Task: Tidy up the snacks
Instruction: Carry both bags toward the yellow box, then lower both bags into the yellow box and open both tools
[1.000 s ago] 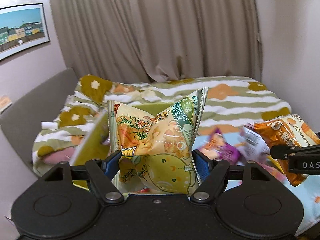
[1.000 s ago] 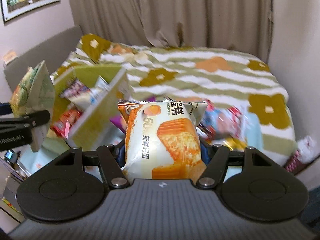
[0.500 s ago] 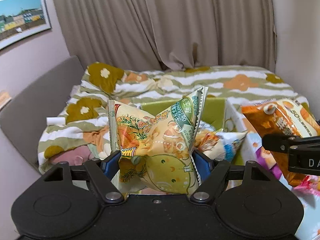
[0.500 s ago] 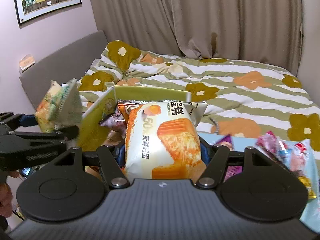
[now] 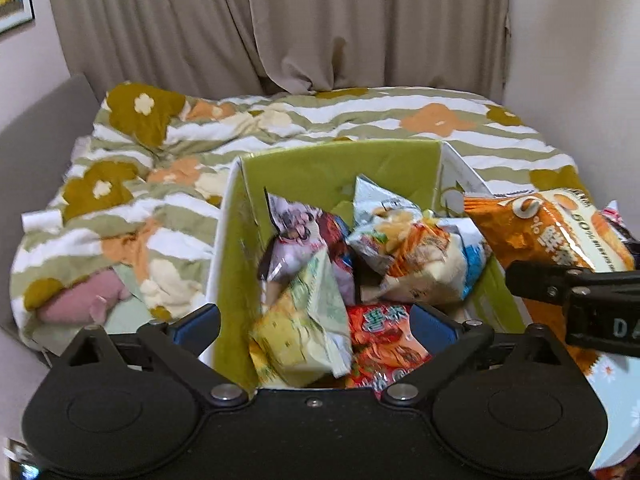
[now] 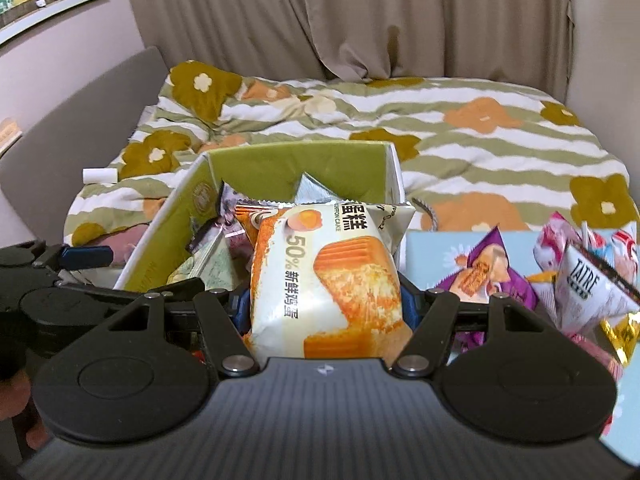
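now the left gripper (image 5: 316,322) hangs over the green box (image 5: 340,168), its blue-padded jaws having just been opening and standing wide apart, gripping nothing. between them, free of both pads, the yellow-green snack packet (image 5: 304,332) lies tilted among the packets at the near end of the box, blurred. next to it on the right is a red packet (image 5: 384,344); farther in sit a purple-and-white packet (image 5: 304,236) and a blue-and-orange packet (image 5: 416,252), both leaning on the far green wall.

the right gripper (image 6: 326,308) is closed partway on the orange-and-white cake packet (image 6: 324,276), its pads pressing the packet's two sides and the packet standing upright between them. in the right wrist view this packet is in front of the box's near right corner; from the left wrist view it shows just right of the box, above the right wall.

the box rests on a bed covered by a striped flowered blanket (image 6: 480,140). to the right of the box, on a pale blue sheet (image 6: 432,248), more loose snacks lie together: a purple packet (image 6: 492,272), a white packet (image 6: 588,288) and pink ones (image 6: 560,236) behind it. beige curtains (image 5: 280,24) hang at the far side.
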Demonstrator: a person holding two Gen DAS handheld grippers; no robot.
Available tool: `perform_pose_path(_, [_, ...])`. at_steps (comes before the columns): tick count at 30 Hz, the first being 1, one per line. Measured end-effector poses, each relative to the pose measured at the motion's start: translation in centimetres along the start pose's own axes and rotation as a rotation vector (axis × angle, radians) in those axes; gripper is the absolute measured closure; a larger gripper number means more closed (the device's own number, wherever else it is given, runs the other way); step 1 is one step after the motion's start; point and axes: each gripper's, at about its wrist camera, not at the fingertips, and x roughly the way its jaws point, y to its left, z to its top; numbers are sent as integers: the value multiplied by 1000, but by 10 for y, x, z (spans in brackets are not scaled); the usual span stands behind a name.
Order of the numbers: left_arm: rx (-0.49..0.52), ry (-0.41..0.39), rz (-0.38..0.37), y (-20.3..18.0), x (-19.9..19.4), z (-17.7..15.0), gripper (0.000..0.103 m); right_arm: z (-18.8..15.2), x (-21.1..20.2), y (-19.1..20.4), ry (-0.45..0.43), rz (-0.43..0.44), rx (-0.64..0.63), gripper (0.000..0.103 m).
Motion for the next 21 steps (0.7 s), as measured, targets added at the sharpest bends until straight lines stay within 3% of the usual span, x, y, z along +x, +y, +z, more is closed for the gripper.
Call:
perform_pose_path(4, [-36,-3,-15,8,-5,-5,1,-4,2,3,14,-6,-2,22])
perform_pose_path(16, [-76,-59,110,27,-44,-2,0,-3,0,4,-7,106,44,20])
perform_pose_path(19, [-108,-46,111,29,-45,-7,0,-5,2,1,-38,134,62,0])
perform_pose_path(21, [-123,-39,107,27,-46,-12,0,-7,-1,0,-60,136,57,0])
